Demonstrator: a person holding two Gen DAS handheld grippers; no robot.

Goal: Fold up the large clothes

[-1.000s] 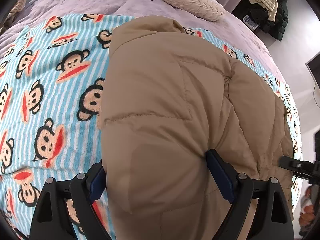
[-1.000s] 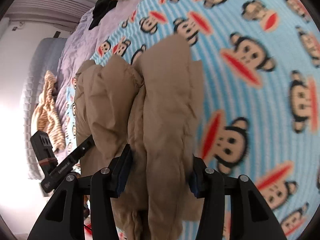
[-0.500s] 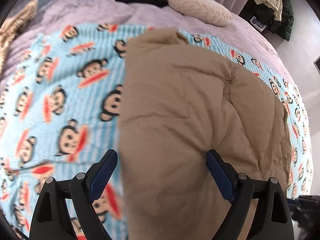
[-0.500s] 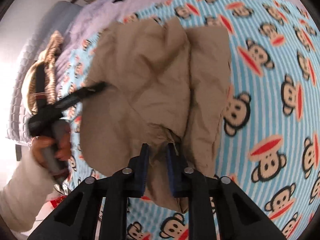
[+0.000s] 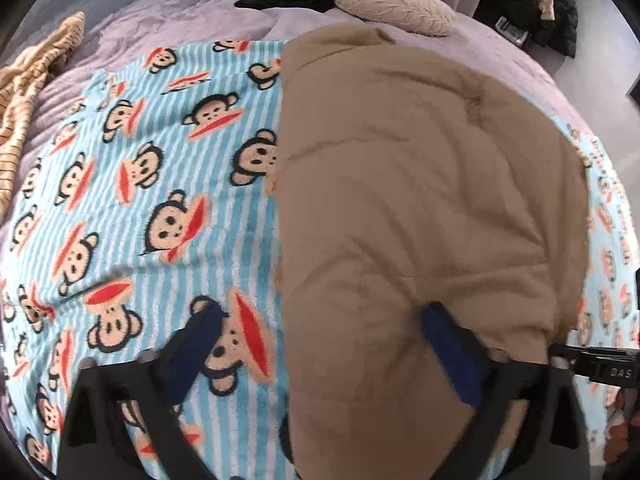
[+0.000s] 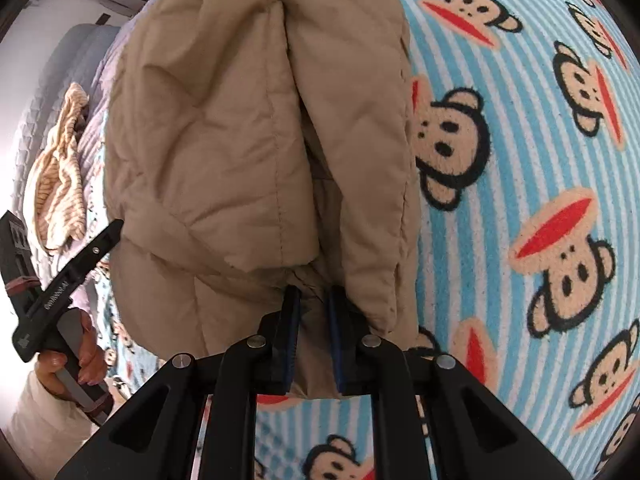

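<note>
- On the monkey-print blanket (image 5: pixel 132 208): tan padded coat (image 5: pixel 420 184), partly folded; likely bulky, soft, springy.
- Left gripper (image 5: pixel 320 352): jaws just opening, spread wide, straddling coat's edge, not pressing.
- Right gripper (image 6: pixel 314 320): jaws just closing, pinching a thin coat hem (image 6: pixel 312 304); probably the surest hold.

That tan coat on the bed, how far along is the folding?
Partly done: the coat already lies doubled into a thick bundle on the monkey blanket. In hand: the right gripper pinches its near edge, while the left gripper stands wide open, gripping nothing. Probably left: a final fold or tidying. The striped garment looks unfolded.
</note>
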